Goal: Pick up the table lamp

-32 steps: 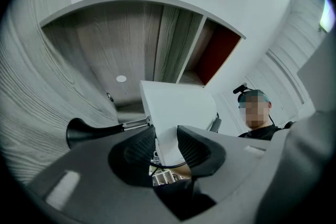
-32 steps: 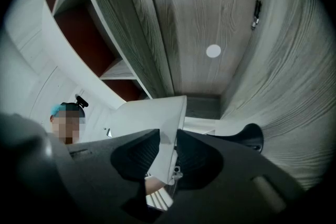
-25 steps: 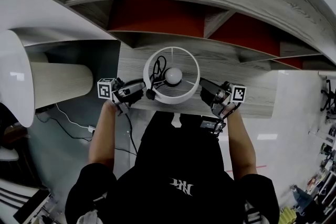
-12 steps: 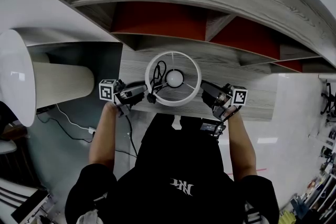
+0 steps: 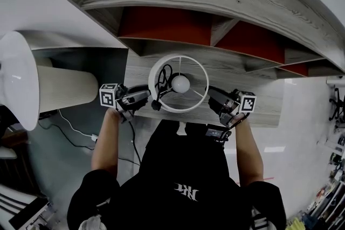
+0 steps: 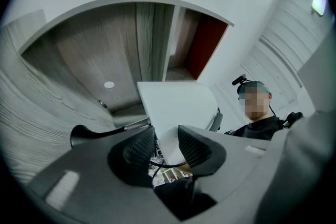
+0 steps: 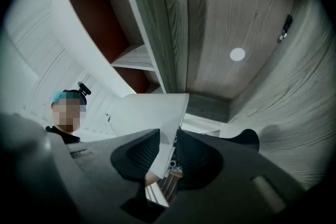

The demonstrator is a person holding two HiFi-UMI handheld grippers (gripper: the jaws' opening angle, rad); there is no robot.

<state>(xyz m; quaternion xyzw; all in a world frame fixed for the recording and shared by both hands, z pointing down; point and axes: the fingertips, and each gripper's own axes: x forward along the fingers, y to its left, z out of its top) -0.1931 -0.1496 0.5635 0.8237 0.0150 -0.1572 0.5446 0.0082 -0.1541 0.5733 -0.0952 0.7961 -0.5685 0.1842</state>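
I am gripping the table lamp (image 5: 180,83) by its white shade (image 6: 178,105): my left gripper (image 5: 151,100) is pinching the shade's wall on one side and my right gripper (image 5: 211,96) is pinching the opposite side. The lamp is sitting between my two sets of fingertips, with the grey wooden shelf unit (image 5: 253,99) beyond them.

Jaws of right gripper (image 7: 168,153) pinch white lampshade (image 7: 148,113) wall; grey wood shelf (image 7: 210,29) behind
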